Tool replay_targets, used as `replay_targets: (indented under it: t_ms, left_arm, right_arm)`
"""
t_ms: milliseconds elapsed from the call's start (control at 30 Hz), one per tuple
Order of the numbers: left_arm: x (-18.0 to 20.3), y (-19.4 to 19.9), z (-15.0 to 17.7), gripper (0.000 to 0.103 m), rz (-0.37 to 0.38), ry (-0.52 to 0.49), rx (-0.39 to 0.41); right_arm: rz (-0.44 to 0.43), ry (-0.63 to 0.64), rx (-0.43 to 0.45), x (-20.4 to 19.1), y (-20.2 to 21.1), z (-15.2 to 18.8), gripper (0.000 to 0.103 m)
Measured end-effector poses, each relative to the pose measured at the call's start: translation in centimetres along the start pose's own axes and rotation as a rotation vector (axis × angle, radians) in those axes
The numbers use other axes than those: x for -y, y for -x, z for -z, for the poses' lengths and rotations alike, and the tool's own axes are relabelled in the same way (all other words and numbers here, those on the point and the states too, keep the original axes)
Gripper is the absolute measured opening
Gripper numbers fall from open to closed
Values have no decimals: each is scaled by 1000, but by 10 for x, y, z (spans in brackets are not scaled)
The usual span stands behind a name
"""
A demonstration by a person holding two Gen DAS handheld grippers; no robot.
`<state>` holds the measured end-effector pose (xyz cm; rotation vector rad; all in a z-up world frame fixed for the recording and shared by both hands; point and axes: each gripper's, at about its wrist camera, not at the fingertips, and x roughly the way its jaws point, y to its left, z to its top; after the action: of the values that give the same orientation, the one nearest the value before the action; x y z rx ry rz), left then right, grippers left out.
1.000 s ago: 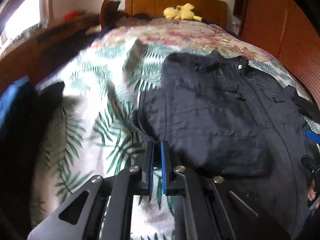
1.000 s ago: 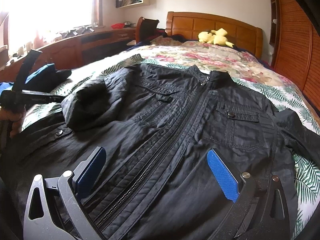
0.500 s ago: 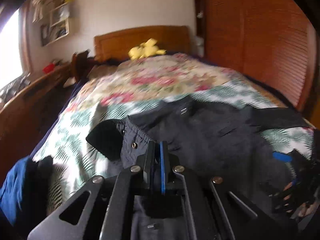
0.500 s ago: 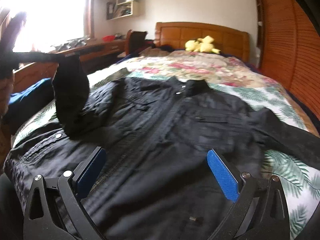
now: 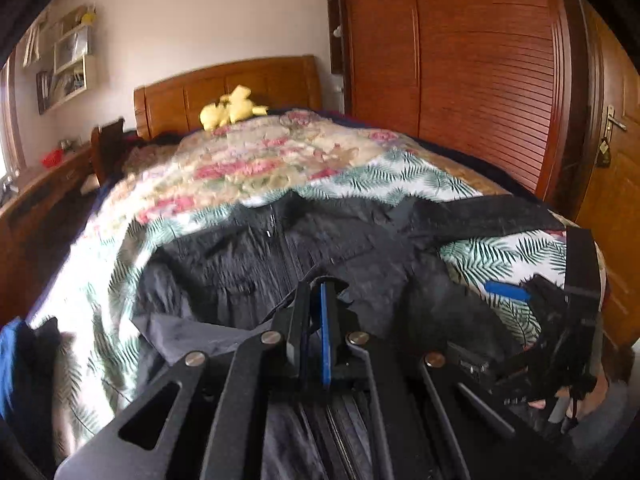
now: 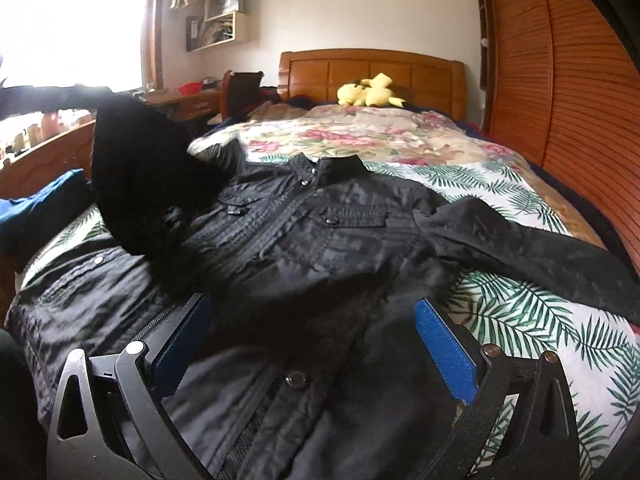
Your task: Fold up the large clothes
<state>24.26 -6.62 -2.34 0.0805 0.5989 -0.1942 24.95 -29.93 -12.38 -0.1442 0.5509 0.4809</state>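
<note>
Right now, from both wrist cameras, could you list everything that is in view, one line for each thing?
jacket: one, black, spread front-up on the bed; one sleeve lifted, the other lying flat
bedspread: one, white with green leaves, under the jacket
floral quilt: one, pink and cream, toward the headboard
plush toy: one, yellow, against the headboard
headboard: one, brown wood
wardrobe: one, brown, louvred doors, beside the bed
wall shelf: one, cream, holding small things
blue cloth: one, at the bed's edge
left gripper: black, blue pads, shut on sleeve
right gripper: black, blue pads, open above the jacket
</note>
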Motion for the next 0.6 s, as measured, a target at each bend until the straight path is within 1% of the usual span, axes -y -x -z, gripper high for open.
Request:
replay_targets:
  t_ms: [100, 200, 300, 433, 500, 567, 600]
  left_arm:
    - [1, -8, 15, 0, -5, 2, -23]
    - [0, -15, 33, 1, 16, 29, -42]
    - [-4, -16, 43, 1, 39, 53, -33]
    - [-6, -11, 58, 2, 64, 54, -20]
    - [-9, -8, 64, 3, 78, 76, -15]
    - [-12, -5, 68, 4, 82, 97, 4]
    - [-12, -3, 69, 4, 76, 92, 9]
  right_arm:
    - [3, 3, -14, 1, -3, 2, 103]
    - [-1, 6, -24, -2, -7, 2, 103]
    - [-8, -2, -23, -5, -10, 1, 103]
    - [-37, -32, -26, -8, -15, -4, 103]
    - [-41, -34, -20, -11, -15, -7, 103]
    - [-44, -37, -10, -15, -16, -12, 103]
    - [-48, -38, -6, -17, -16, -13, 103]
